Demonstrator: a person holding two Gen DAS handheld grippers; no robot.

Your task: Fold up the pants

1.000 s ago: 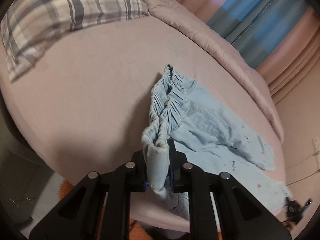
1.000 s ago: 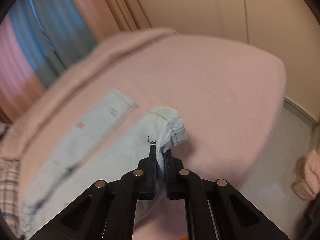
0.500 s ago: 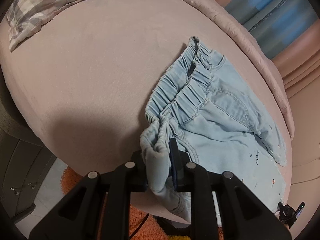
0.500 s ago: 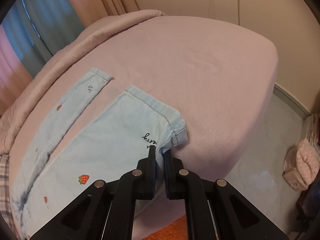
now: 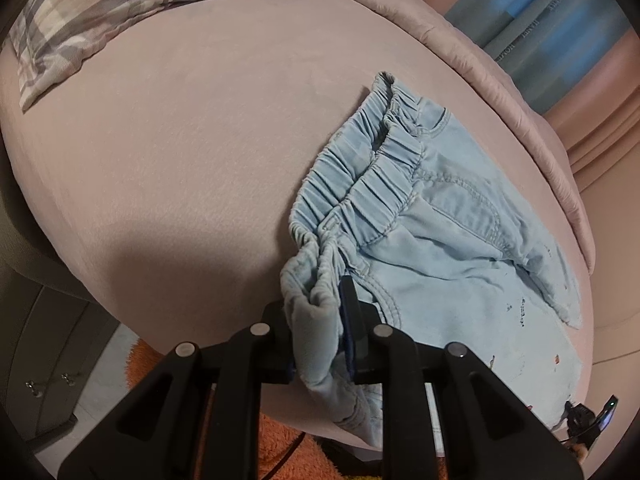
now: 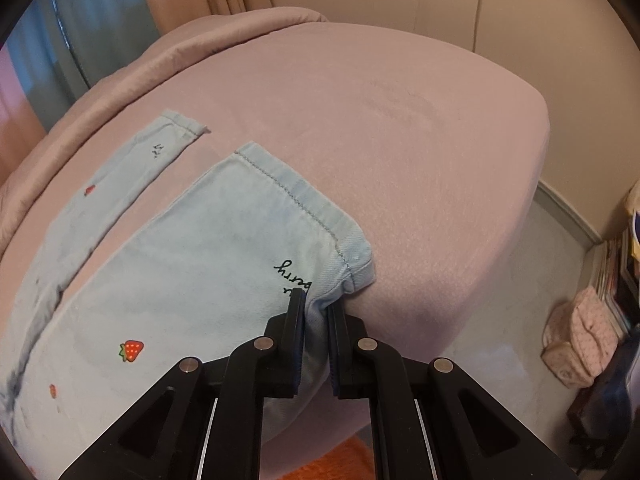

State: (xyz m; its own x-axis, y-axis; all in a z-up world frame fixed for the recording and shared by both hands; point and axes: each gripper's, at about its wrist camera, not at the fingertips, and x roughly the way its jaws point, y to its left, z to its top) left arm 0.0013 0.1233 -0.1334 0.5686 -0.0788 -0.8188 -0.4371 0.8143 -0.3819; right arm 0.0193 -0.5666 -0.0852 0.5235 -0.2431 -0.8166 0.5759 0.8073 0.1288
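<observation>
Light blue denim pants (image 5: 448, 240) with small strawberry prints lie spread on a pink bed (image 5: 180, 152). My left gripper (image 5: 318, 312) is shut on the near corner of the gathered elastic waistband (image 5: 360, 184), at the bed's near edge. In the right wrist view the two pant legs (image 6: 192, 264) lie flat side by side, a gap between them. My right gripper (image 6: 316, 308) is shut on the near leg's hem corner (image 6: 352, 268), close to the bed's edge.
A plaid pillow (image 5: 120, 12) lies at the far left of the bed and a rolled pink duvet (image 5: 500, 80) runs along its far side. An orange rug (image 5: 280, 448) lies on the floor below. Books and a pink bag (image 6: 580, 340) stand by the wall on the right.
Both grippers have lowered the pants onto the bed. The legs and waistband now lie flatter and more spread out. Both grips are unchanged.
</observation>
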